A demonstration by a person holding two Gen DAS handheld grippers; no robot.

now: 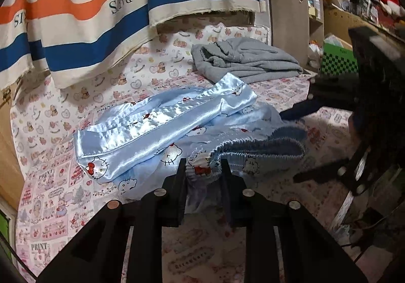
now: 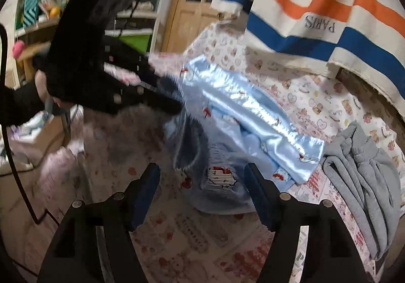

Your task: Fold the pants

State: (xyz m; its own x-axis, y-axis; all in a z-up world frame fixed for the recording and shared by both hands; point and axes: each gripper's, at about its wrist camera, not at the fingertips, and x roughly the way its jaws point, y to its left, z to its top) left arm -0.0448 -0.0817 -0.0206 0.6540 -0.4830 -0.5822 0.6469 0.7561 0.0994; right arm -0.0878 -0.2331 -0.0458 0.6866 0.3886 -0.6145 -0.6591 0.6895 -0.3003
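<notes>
Light blue satin pants (image 1: 164,126) with a cartoon cat print lie rumpled on the printed bed sheet (image 1: 50,181), one leg stretched away to the left. My left gripper (image 1: 202,171) is shut on the gathered elastic waistband (image 1: 253,151), which bunches between its fingers. My right gripper (image 2: 202,176) stands open, its blue pads wide apart on either side of the waistband end of the pants (image 2: 248,116) without pressing on it. In the right wrist view the left gripper (image 2: 174,98) comes in from the left, blurred, pinching the pants' edge.
A folded grey garment (image 1: 243,60) lies at the far end of the bed, beyond the pants; it is also close to the right gripper's right side (image 2: 362,176). A striped cloth (image 1: 101,17) hangs over the bed's back. Cluttered shelves (image 2: 76,4) stand alongside.
</notes>
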